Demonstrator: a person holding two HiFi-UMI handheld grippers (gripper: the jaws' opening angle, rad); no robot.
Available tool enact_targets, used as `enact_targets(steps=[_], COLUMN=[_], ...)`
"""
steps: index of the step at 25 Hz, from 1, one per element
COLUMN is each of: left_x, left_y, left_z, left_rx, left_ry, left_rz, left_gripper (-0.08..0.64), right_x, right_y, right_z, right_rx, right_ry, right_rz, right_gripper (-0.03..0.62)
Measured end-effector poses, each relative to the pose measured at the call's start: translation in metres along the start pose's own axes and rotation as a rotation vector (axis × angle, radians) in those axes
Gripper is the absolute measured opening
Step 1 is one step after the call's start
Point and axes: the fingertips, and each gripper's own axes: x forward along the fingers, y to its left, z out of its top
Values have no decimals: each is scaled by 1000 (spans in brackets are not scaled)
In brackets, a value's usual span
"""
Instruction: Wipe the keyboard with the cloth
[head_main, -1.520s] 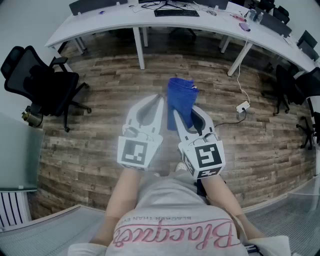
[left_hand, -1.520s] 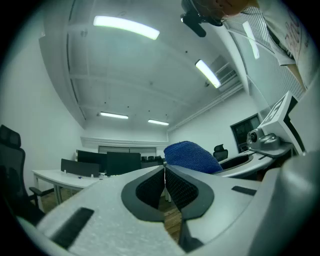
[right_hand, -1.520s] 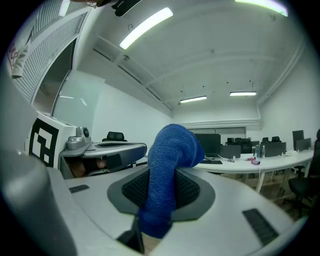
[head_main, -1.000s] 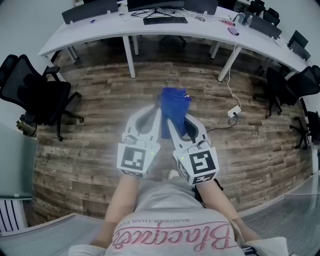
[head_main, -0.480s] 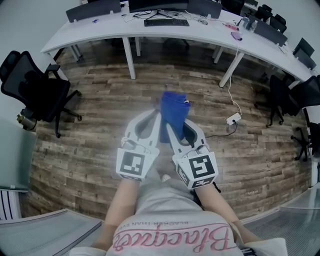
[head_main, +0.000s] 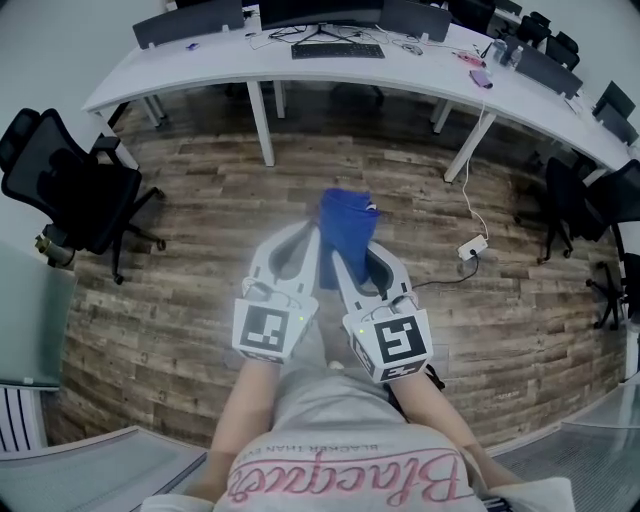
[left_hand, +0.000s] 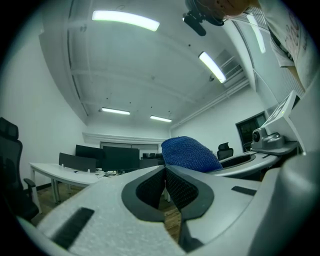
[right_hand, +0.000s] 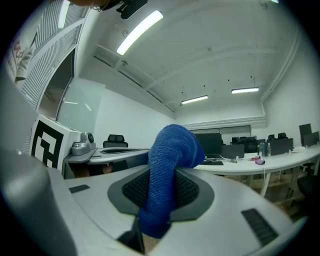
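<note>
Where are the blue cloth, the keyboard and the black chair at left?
blue cloth (head_main: 346, 222), head view, its upper folded part.
keyboard (head_main: 338, 50), head view, middle of its keys.
black chair (head_main: 68, 188), head view, its middle.

Wood floor (head_main: 200, 290), curved white desk (head_main: 420, 65), blk office chairs (head_main: 70, 190).

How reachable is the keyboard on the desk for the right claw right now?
Probably not yet: the right claw, shut on the blue cloth, hangs short of the keyboard across the wood floor. Nothing blocks the way; stepping closer should do.
</note>
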Motion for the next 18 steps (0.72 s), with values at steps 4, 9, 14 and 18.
enact_targets(steps=[4, 9, 14, 18], left_x=[31, 72, 115, 147], left_y=[17, 48, 82, 111], left_z=[-3, -11, -17, -20], left_rx=[-9, -24, -28, -14], left_ry=[-6, -5, 0, -6], left_rz=[-18, -27, -52, -71], left_gripper=[5, 5, 5, 5], right_x=[27, 71, 120, 158], right_y=[-20, -44, -67, -82], right_z=[3, 8, 9, 11], right_rx=[1, -7, -5, 1], right_ry=[0, 5, 22, 25], right_rz=[-15, -25, -44, -61], right_gripper=[94, 94, 95, 95])
